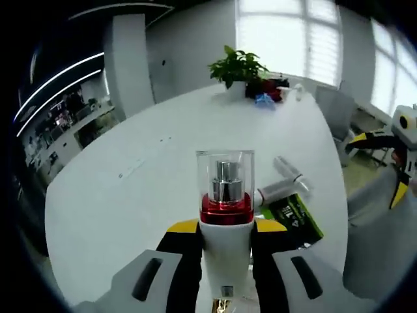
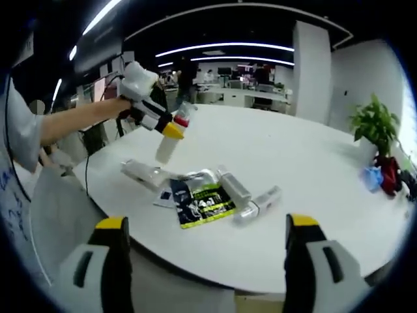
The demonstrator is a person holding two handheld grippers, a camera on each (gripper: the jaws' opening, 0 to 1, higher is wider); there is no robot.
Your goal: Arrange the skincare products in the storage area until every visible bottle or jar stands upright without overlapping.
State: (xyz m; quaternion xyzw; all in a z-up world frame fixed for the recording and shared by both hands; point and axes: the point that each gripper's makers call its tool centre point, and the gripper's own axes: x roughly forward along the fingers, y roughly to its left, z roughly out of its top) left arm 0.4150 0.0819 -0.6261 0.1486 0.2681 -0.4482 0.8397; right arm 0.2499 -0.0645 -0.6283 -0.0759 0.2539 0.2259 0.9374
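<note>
Left gripper (image 2: 171, 128) gripping pump bottle (image 1: 225, 215) — airborne

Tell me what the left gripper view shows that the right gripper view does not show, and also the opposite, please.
Left gripper view alone: a close look at the bottle clamped between the left gripper jaws, with its clear cap, silver pump and red collar, and bright windows behind.

Right gripper view alone: the right gripper with its jaws wide apart and nothing between them, a person's forearm, a flat clear packet, and office desks far behind.

Both: the white table, the green-and-black packet, lying tubes, the potted plant, and the held bottle.
</note>
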